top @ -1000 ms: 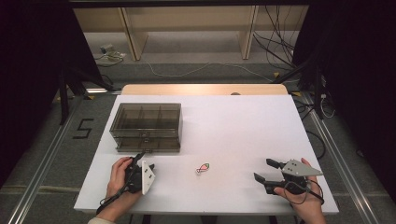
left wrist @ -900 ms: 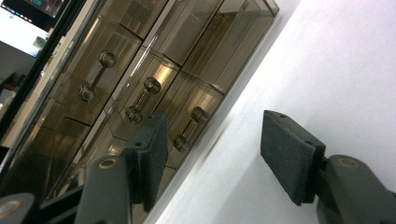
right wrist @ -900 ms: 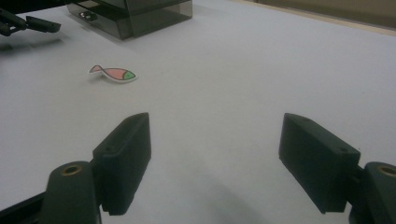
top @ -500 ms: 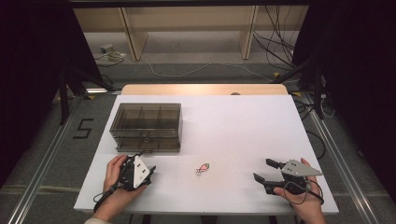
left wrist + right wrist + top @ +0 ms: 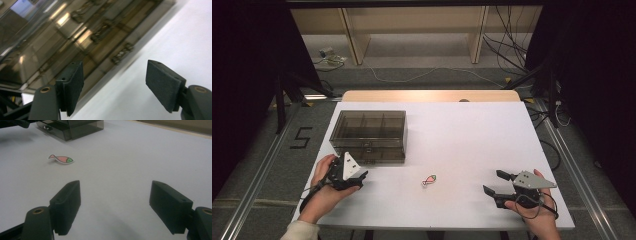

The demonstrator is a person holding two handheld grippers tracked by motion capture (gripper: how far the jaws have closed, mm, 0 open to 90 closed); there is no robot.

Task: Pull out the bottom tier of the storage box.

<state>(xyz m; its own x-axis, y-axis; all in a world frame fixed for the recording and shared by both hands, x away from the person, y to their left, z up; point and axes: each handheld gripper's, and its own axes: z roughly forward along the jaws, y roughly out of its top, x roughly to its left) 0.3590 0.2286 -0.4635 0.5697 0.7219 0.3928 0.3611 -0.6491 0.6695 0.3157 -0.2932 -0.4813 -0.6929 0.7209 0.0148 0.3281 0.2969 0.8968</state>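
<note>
The box (image 5: 369,135), a smoke-tinted clear plastic case with inner dividers, stood closed on the white desk (image 5: 462,130), left of centre in the high view. In the left tool view the box (image 5: 62,37) took up the upper left of the frame, tilted, with its front wall and small metal latches facing the camera.

The left tool (image 5: 354,179) sat at the lower left of the high view, just below the front left corner of the box and apart from it. Its jaws had just been opening and stood wide, with nothing between the pads (image 5: 72,87); the gap between them showed bare desk and the lower edge of the box beyond. The tool was released.

A small fish-shaped sticker (image 5: 429,180), pink with a green end, lay flat on the desk below centre in the high view, between the two tools and well apart from each. In the right tool view the sticker (image 5: 61,159) lay at the upper left, beyond the jaws.

The right tool (image 5: 498,185) rested at the lower right of the high view, pointing toward the sticker. Its jaws stood wide apart over bare desk, released.
</note>
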